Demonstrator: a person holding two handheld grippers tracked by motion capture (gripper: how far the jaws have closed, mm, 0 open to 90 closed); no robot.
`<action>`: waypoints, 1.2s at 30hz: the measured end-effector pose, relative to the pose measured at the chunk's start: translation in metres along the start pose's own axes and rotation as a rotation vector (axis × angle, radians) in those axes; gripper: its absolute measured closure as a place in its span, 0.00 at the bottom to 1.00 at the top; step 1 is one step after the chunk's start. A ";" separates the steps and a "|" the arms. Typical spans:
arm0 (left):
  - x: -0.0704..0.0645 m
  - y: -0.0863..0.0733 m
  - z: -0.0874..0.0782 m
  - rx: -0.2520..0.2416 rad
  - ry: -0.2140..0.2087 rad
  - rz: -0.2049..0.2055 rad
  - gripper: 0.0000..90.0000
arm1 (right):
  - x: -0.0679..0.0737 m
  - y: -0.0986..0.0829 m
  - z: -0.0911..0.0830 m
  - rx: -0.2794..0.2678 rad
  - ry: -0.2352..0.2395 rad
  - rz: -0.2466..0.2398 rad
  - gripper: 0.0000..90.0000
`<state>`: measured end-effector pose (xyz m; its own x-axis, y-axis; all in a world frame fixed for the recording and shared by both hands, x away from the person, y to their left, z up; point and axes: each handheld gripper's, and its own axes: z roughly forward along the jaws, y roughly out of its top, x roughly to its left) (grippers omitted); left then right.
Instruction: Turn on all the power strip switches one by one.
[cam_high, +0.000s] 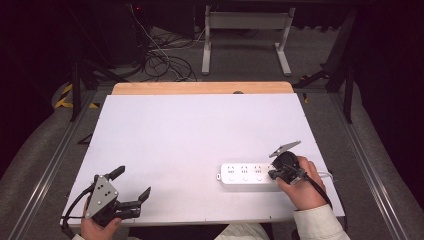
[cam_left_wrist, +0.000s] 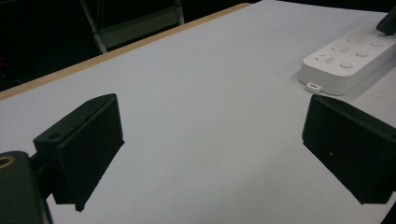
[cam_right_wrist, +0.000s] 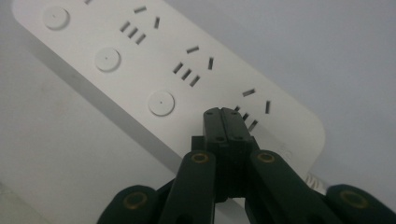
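A white power strip (cam_high: 245, 175) with three sockets and round buttons lies flat on the white table (cam_high: 200, 130), front right. My right gripper (cam_high: 272, 174) is shut with nothing between its jaws. Its tips are over the strip's right end. In the right gripper view the joined tips (cam_right_wrist: 222, 114) cover the socket nearest that end of the strip (cam_right_wrist: 140, 60); I cannot tell whether they touch it. My left gripper (cam_high: 134, 181) is held open near the front left edge, well clear of the strip. Its jaws (cam_left_wrist: 212, 154) are spread wide over bare table, with the strip (cam_left_wrist: 350, 58) at upper right.
The strip's white cord (cam_high: 327, 175) runs off to the right behind the hand. A wooden edge (cam_high: 200, 88) borders the table's far side. Beyond it, loose cables (cam_high: 165, 62) and a white metal frame (cam_high: 245, 35) sit on the floor.
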<state>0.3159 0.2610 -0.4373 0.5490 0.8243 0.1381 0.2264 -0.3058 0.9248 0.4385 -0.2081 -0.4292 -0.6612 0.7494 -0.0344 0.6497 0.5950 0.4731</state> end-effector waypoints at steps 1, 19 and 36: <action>0.000 0.000 0.000 -0.001 0.002 0.002 0.06 | -0.001 -0.001 -0.005 -0.045 0.021 0.007 1.00; 0.000 0.000 0.000 -0.001 0.007 -0.001 0.06 | 0.009 0.006 -0.024 -0.153 0.039 -0.035 1.00; 0.000 0.000 0.000 -0.001 0.006 -0.001 0.06 | 0.023 0.011 0.010 -0.083 0.085 -0.079 1.00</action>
<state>0.3159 0.2615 -0.4373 0.5444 0.8271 0.1394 0.2262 -0.3049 0.9251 0.4341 -0.1816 -0.4339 -0.7409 0.6716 -0.0018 0.5632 0.6229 0.5429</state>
